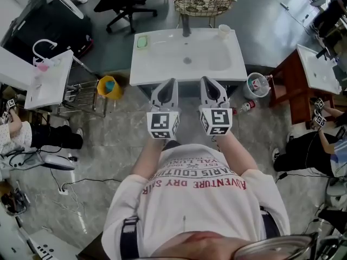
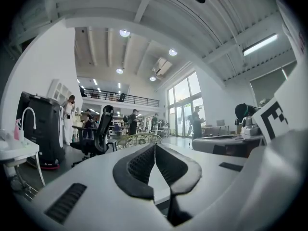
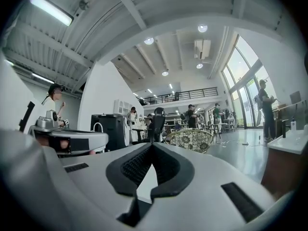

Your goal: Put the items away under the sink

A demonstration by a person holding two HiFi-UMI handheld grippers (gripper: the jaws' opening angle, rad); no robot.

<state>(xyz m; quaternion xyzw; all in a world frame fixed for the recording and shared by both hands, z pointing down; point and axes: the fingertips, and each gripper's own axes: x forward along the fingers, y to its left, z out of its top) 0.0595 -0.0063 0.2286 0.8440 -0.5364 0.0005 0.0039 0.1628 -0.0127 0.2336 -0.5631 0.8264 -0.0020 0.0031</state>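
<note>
A white sink (image 1: pixel 162 64) stands before me, seen from above in the head view. On its left rim lies a green soap dish (image 1: pixel 142 41), and a white cup (image 1: pixel 224 31) stands at its back right corner. A small red-and-white bottle (image 1: pixel 247 106) lies on the floor to the sink's right. My left gripper (image 1: pixel 169 82) and right gripper (image 1: pixel 206 80) are held level side by side at the sink's front edge. Both are shut with nothing between the jaws, as the left gripper (image 2: pixel 155 147) and right gripper (image 3: pixel 152 146) show in their own views. The space under the sink is hidden.
A yellow bucket (image 1: pixel 109 86) stands on the floor left of the sink and a grey bin (image 1: pixel 257 84) to its right. A patterned round chair (image 1: pixel 200 3) sits behind the sink. More sink stands (image 1: pixel 49 80) flank the area, and people sit at both sides.
</note>
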